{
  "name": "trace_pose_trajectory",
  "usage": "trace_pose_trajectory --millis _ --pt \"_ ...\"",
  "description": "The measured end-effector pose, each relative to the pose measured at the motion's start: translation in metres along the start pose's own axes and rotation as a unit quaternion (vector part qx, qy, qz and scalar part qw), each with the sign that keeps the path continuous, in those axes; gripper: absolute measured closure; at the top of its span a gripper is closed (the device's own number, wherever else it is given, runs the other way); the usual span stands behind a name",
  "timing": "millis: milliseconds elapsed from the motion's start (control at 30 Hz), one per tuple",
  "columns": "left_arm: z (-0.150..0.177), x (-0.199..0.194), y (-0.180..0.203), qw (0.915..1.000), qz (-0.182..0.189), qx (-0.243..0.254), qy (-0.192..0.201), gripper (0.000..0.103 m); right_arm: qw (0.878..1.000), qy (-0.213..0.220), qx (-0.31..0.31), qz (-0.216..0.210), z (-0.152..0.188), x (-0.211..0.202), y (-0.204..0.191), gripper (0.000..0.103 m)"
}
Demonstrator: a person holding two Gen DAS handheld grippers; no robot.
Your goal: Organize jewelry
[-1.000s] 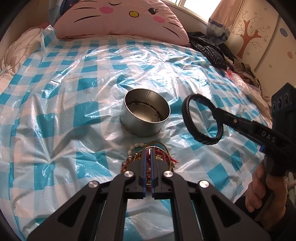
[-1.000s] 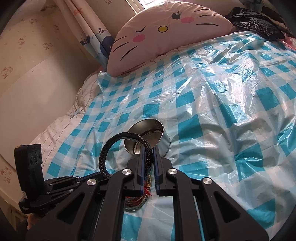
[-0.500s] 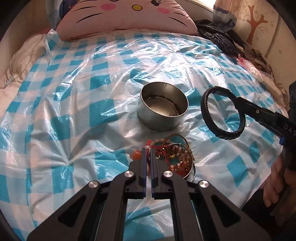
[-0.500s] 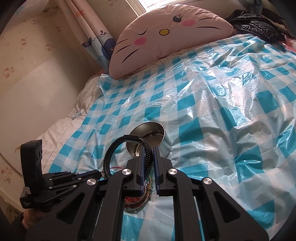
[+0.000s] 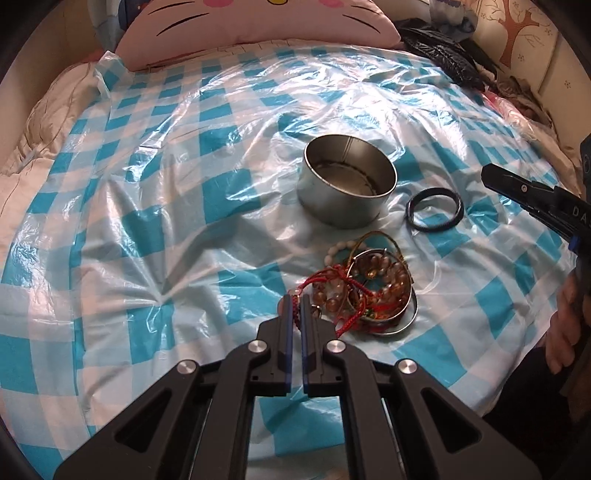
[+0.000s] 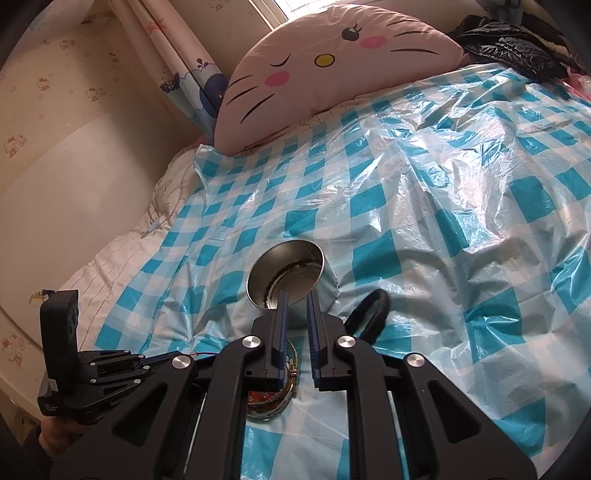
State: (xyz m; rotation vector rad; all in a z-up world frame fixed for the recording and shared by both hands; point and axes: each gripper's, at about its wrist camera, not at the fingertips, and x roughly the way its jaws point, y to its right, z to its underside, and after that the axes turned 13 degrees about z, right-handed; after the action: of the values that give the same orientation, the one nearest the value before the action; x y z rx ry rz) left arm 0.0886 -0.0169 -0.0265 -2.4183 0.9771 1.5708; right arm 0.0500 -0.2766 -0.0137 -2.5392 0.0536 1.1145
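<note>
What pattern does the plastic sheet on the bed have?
The plastic sheet has a turquoise and white check pattern, best seen in the left wrist view.

A bed (image 6: 122, 258) draped in a glossy blue-and-white checked plastic sheet (image 6: 424, 192) fills the room, a pink cat-face cushion (image 6: 332, 62) at its head. Daylight enters a window behind whale-print curtains (image 6: 192, 74); cartoon-cat wallpaper (image 6: 48, 96) covers one wall, a tree-painted panel (image 5: 521, 29) another, dark clothing (image 5: 443, 51) heaped beside it.
</note>
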Motion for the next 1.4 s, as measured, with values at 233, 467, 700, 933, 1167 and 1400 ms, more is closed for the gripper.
trace_pose_trajectory --millis 233,467,700,933,1167,1400 --pt "-0.006 -0.010 -0.019 0.9999 0.010 -0.006 0.011 0.085 0.996 -0.042 0.034 0.071 0.001 0.019 0.037 0.061" --pt "-0.026 0.010 -0.014 0.9987 -0.002 0.050 0.001 0.037 0.991 -0.081 0.007 0.106 -0.003 0.053 0.053 0.061" --pt "-0.022 0.061 -0.015 0.9955 0.011 0.073 -0.059 0.075 0.966 -0.103 -0.141 0.192 0.007 0.099 0.028 0.077" --pt "-0.008 0.024 0.000 0.9969 0.035 0.069 -0.016 0.086 0.980 -0.074 -0.111 0.151 0.007 0.070 0.033 0.094" --pt "-0.013 -0.030 0.004 0.9962 0.063 0.038 0.045 0.086 0.993 -0.022 -0.071 0.096 -0.002 0.024 0.019 0.094" --pt "-0.007 -0.034 -0.001 0.9926 0.109 0.018 0.049 0.086 0.996 0.003 -0.058 0.072 -0.002 0.004 0.012 0.094"
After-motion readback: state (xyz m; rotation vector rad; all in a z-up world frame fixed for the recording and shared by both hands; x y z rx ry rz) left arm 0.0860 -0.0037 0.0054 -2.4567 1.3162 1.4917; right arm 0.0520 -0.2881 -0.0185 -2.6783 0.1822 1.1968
